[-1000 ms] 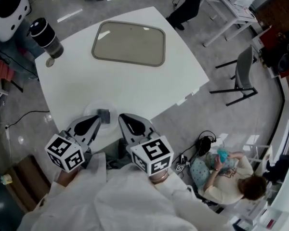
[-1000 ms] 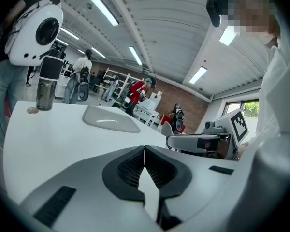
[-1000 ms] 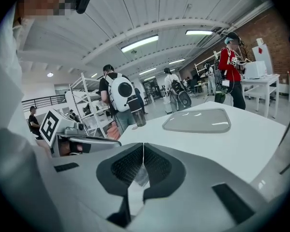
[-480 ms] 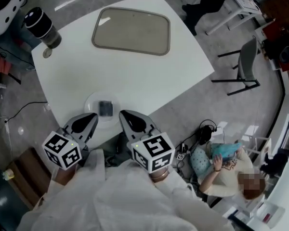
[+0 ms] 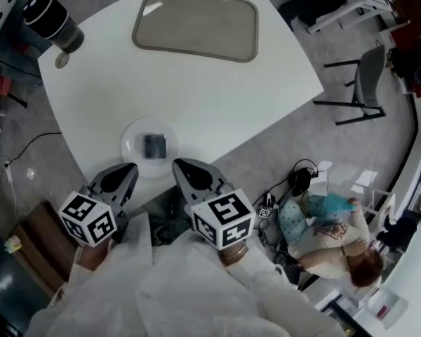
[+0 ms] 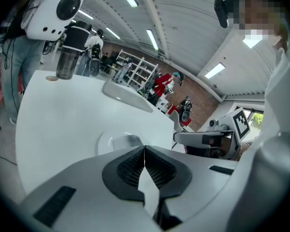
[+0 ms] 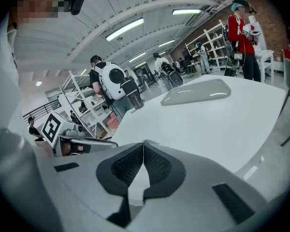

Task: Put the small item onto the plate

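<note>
Plainly, the small item [image 5: 154, 146] lies on the plate [image 5: 130, 137] near the table [image 5: 196, 97] edge. Left gripper [image 5: 128, 168] and right gripper [image 5: 177, 164] hover beside it, clenched and empty. Tray [image 5: 195, 23] and dark cup [image 5: 51, 21] stand well apart, blocking nothing.

White coat [image 5: 182, 290], loose sleeves [image 5: 137, 248] down to the wrists. Left gripper [image 5: 130, 166] and right gripper [image 5: 176, 163]: pale grey moulded shells, black cross-hatched pads [image 6: 129, 167] set inside. Each carries a white cube [image 5: 222, 221] printed with black square markers.
</note>
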Demonstrator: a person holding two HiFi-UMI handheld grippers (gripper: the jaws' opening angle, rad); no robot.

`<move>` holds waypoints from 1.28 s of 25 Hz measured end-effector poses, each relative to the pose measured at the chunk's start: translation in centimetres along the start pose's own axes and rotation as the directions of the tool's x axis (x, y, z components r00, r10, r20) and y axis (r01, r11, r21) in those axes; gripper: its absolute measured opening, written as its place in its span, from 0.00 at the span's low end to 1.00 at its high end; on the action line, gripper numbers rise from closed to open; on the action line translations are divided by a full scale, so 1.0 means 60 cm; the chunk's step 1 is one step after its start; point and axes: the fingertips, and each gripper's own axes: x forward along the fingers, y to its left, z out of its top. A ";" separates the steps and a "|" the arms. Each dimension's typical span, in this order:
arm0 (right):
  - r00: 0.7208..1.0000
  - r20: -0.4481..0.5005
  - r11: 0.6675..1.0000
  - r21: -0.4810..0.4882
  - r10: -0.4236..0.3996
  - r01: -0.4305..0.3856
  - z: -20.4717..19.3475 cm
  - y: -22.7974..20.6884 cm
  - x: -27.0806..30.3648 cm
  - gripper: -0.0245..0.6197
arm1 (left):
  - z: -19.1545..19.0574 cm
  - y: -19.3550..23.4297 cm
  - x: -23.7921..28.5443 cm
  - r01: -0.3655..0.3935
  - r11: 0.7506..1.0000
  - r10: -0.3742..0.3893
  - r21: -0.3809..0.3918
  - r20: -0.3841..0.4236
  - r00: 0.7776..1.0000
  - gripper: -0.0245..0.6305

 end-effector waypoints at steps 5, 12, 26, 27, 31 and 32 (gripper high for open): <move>0.999 -0.052 1.000 0.002 0.003 -0.002 -0.028 0.000 0.013 0.06 | -0.026 0.010 0.002 -0.019 1.000 0.018 -0.008 -0.032 0.999 0.05; 0.996 -0.086 0.999 0.043 0.017 -0.014 -0.053 0.002 0.026 0.06 | -0.043 0.029 -0.005 -0.037 0.997 0.035 -0.064 -0.027 0.999 0.05; 0.994 -0.111 0.996 0.085 0.004 0.005 -0.077 -0.009 0.041 0.06 | -0.074 0.055 -0.008 -0.068 0.983 0.060 -0.169 -0.055 0.997 0.06; 0.993 -0.114 0.996 0.089 0.005 0.005 -0.079 -0.009 0.042 0.06 | -0.075 0.058 -0.009 -0.072 0.981 0.063 -0.179 -0.054 0.997 0.06; 0.992 -0.127 0.996 0.088 0.020 -0.009 -0.084 -0.004 0.044 0.06 | -0.076 0.066 -0.010 -0.081 0.976 0.070 -0.204 -0.058 0.996 0.07; 0.992 -0.127 0.996 0.092 0.021 -0.009 -0.084 -0.004 0.045 0.06 | -0.077 0.068 -0.009 -0.080 0.974 0.069 -0.211 -0.060 0.996 0.07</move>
